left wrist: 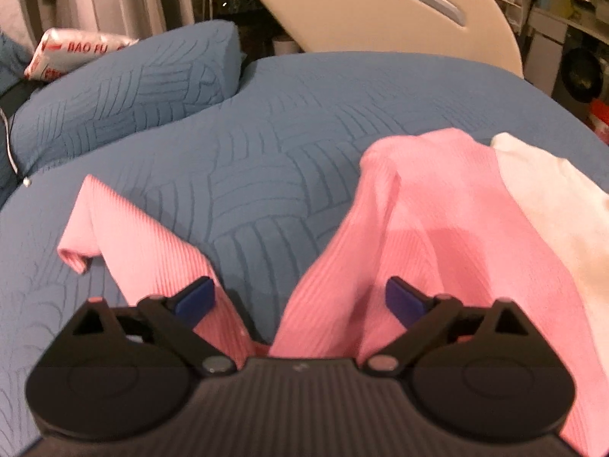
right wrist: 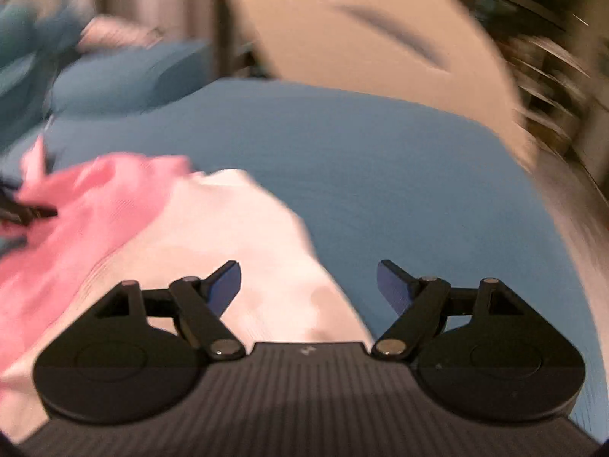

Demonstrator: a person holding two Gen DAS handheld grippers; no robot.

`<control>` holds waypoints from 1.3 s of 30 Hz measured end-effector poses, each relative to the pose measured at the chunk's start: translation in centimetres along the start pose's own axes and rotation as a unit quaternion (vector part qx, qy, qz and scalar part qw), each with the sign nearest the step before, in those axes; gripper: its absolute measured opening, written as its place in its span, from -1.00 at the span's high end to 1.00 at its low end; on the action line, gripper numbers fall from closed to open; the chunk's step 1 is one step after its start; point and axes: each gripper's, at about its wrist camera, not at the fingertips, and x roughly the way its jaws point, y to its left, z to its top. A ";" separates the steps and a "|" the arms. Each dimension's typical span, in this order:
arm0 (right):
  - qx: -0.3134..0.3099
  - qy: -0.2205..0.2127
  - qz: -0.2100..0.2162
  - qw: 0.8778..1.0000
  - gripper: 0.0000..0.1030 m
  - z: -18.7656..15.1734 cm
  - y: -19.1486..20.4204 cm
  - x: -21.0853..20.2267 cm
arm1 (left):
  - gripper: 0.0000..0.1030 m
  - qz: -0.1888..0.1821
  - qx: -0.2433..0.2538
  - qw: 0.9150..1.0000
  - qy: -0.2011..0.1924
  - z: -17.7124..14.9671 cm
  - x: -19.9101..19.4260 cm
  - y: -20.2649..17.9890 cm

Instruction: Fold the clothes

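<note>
A pink ribbed garment [left wrist: 430,228] lies rumpled on the blue bedspread [left wrist: 266,114], one sleeve [left wrist: 125,236] spread to the left. A white garment [left wrist: 552,205] lies against its right side. My left gripper [left wrist: 300,299] is open just above the pink garment, fingers apart with pink cloth between and under them. In the blurred right wrist view my right gripper [right wrist: 309,285] is open over the edge of the white garment [right wrist: 243,251], with the pink garment [right wrist: 91,205] to its left on the bedspread [right wrist: 380,171].
A blue pillow [left wrist: 125,91] lies at the back left with a printed plastic package [left wrist: 72,51] behind it. A beige headboard [left wrist: 380,7] stands at the far side. Shelves and clutter [left wrist: 571,38] are at the far right.
</note>
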 end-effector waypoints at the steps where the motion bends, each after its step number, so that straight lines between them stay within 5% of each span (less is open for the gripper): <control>1: 0.001 0.005 0.004 1.000 -0.57 0.9 0.1 1.3 | -0.89 -0.006 0.000 1.000 0.003 0.1 0.2 0.0; 5: 0.048 0.029 0.009 0.998 -0.57 3.7 2.1 7.5 | -0.82 -0.027 -0.006 0.999 0.020 0.5 1.0 0.5; 7: 0.051 0.098 0.033 0.993 -0.61 3.8 2.8 10.2 | -0.22 -0.048 -0.012 0.998 0.032 0.9 1.3 0.9; 8: 0.046 0.107 0.045 0.992 -0.22 4.3 3.4 10.7 | 0.67 -0.066 -0.019 0.997 0.031 1.1 1.2 1.2; 9: 0.025 0.095 0.037 0.995 0.86 5.1 3.6 10.3 | 0.93 -0.079 -0.028 0.996 0.027 1.5 1.0 1.5; 13: -0.060 -0.001 -0.058 0.997 0.80 9.1 2.4 7.1 | 0.93 -0.074 -0.037 0.997 0.010 5.0 1.7 1.8; 14: -0.056 -0.030 -0.090 0.994 0.80 10.1 1.7 6.7 | 0.90 -0.066 -0.038 0.997 0.006 6.3 2.2 1.8; 16: -0.041 -0.042 -0.127 0.990 0.76 10.7 0.7 7.1 | 0.47 -0.054 -0.038 0.997 0.032 8.5 4.0 1.5; 18: -0.046 0.063 -0.154 0.985 -0.07 10.0 -0.2 10.1 | 0.15 -0.042 -0.026 0.996 0.080 9.5 5.8 1.2; 19: -0.035 0.107 -0.158 0.981 -0.12 9.1 -0.5 10.8 | 0.01 -0.034 -0.017 0.994 0.099 9.7 6.3 1.2; 21: -0.001 0.053 -0.188 0.981 -0.14 7.1 0.0 7.2 | -0.95 -0.023 -0.016 0.998 0.064 9.1 4.0 2.4; 22: 0.013 0.012 -0.187 0.982 -0.19 6.1 1.0 4.8 | -1.00 -0.029 -0.026 0.999 0.033 8.2 1.7 3.9; 26: 0.029 -0.077 -0.043 0.996 -0.42 -0.2 7.7 -4.9 | -1.00 -0.045 -0.048 0.998 -0.013 5.3 -2.7 8.9; 30: 0.056 -0.095 0.013 0.994 -0.42 -8.0 12.4 -13.4 | -1.00 0.092 -0.046 0.995 -0.005 2.4 -3.8 15.0; 31: 0.089 -0.094 0.032 0.991 -0.42 -10.1 12.4 -15.1 | -1.00 0.105 -0.105 0.988 0.039 1.6 -2.7 18.1; 33: 0.147 -0.080 0.071 0.983 -0.42 -12.7 12.6 -16.6 | -0.99 0.075 -0.166 0.982 0.058 1.1 -1.9 20.1; 35: 0.143 -0.060 0.089 0.984 -0.42 -14.2 13.7 -16.8 | -0.99 0.001 -0.312 0.946 0.091 0.1 0.6 23.0; 36: 0.134 -0.055 0.090 0.985 -0.42 -14.5 14.1 -17.2 | -0.99 -0.002 -0.322 0.942 0.095 0.0 0.9 23.1; 37: 0.126 -0.054 0.088 0.987 -0.42 -14.6 14.6 -17.8 | -0.99 -0.023 -0.361 0.925 0.117 -0.1 2.8 23.1; 38: 0.124 -0.055 0.087 0.987 -0.42 -14.3 15.1 -18.3 | -0.99 -0.026 -0.364 0.924 0.119 -0.1 3.3 22.8; 39: 0.124 -0.056 0.087 0.987 -0.42 -13.9 15.7 -18.8 | -0.94 -0.005 -0.349 0.931 0.108 0.2 3.6 22.0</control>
